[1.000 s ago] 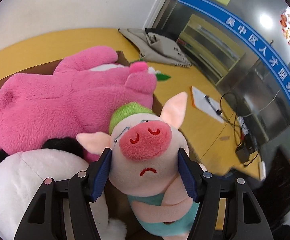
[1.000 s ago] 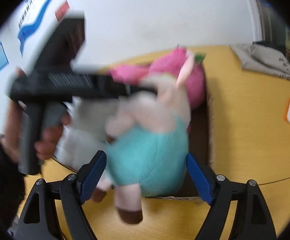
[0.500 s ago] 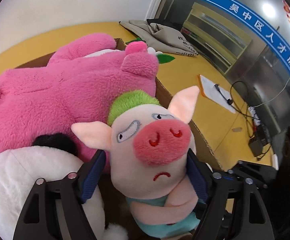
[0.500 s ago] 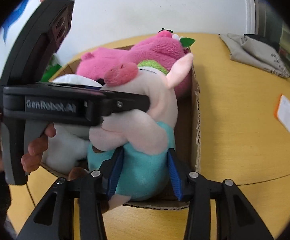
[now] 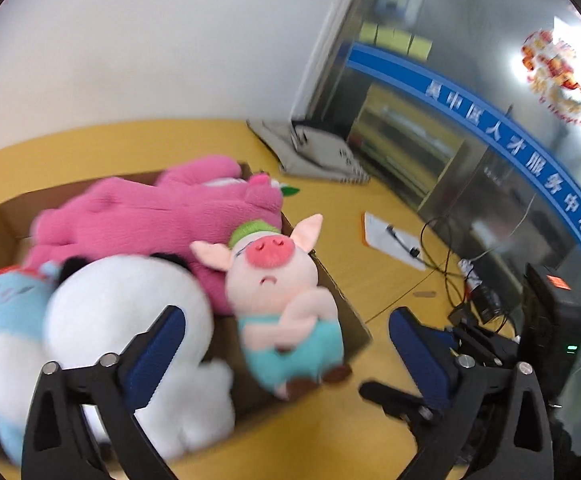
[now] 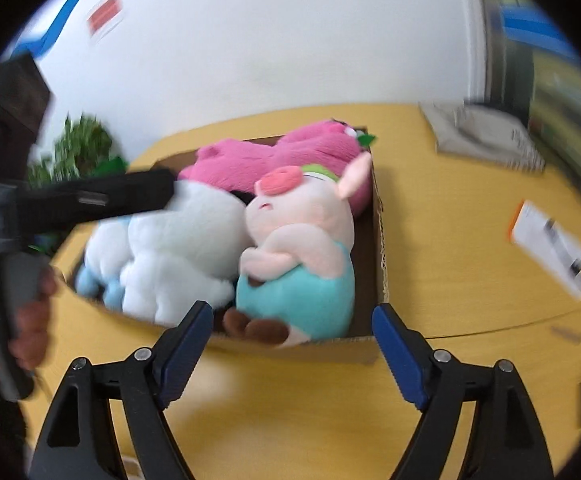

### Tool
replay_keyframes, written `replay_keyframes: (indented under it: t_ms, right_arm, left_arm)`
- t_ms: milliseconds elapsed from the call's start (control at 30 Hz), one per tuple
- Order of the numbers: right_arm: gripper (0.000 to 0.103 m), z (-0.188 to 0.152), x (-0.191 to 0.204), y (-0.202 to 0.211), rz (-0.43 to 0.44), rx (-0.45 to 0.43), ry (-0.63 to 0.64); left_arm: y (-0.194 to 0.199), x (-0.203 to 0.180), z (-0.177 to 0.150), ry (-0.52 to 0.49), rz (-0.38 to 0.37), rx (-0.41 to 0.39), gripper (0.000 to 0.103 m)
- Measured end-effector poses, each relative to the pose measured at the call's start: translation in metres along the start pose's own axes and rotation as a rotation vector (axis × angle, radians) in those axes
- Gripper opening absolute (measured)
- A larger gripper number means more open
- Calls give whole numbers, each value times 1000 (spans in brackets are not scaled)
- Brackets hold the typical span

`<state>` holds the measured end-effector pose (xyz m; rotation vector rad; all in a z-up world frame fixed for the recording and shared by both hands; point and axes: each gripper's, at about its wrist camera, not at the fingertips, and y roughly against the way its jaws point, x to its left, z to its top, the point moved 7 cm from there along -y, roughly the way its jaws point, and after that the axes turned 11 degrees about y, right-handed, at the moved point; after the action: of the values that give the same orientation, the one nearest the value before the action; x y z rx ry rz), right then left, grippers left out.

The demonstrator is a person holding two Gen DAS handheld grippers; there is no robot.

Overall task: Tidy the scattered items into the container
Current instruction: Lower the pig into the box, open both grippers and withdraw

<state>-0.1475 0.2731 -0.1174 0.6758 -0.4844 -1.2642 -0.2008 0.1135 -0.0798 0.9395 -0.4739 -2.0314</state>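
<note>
Left wrist view: the left claw gapes empty above a corrugated cardboard box where the fuzzy pig plush lies beside a fluffy pink plush. Right wrist view: the right claw, spread apart, hovers over the yellow counter.

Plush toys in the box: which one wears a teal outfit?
The pig plush, at the box's right end; the others are plain pink, white and light blue.

- Left gripper: jaws spread wide, blue pads holding nothing.
- Right gripper: jaws spread wide, nothing between them.
- Left hand: fingers wrapped round the grey handle.
</note>
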Motion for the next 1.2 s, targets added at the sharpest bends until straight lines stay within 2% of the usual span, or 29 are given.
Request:
replay_keyframes:
  t_ms: [100, 200, 333, 367, 400, 567, 800, 1200]
  right_arm:
    - [83, -2, 22, 19, -108, -27, 73]
    - [85, -3, 40, 26, -122, -16, 96]
    - [90, -4, 60, 33, -166, 0, 149]
    - [99, -5, 63, 35, -166, -1, 145]
    - [102, -6, 65, 37, -165, -5, 140]
    - [102, -11, 74, 49, -171, -17, 143]
    - [102, -11, 74, 65, -196, -39, 137]
    - [102, -12, 64, 78, -213, -66, 116]
  left_arm:
    - [46, 16, -22, 36, 31, -65, 103]
    - [81, 31, -44, 76, 113, -123, 103]
    - [107, 41, -67, 76, 239, -186, 103]
    - [112, 43, -71, 80, 251, -196, 103]
    - [116, 45, -75, 89, 262, -205, 103]
    - [131, 56, -91, 112, 334, -252, 103]
    - [135, 62, -101, 117, 372, -272, 103]
    - [131, 60, -105, 145, 381, -271, 103]
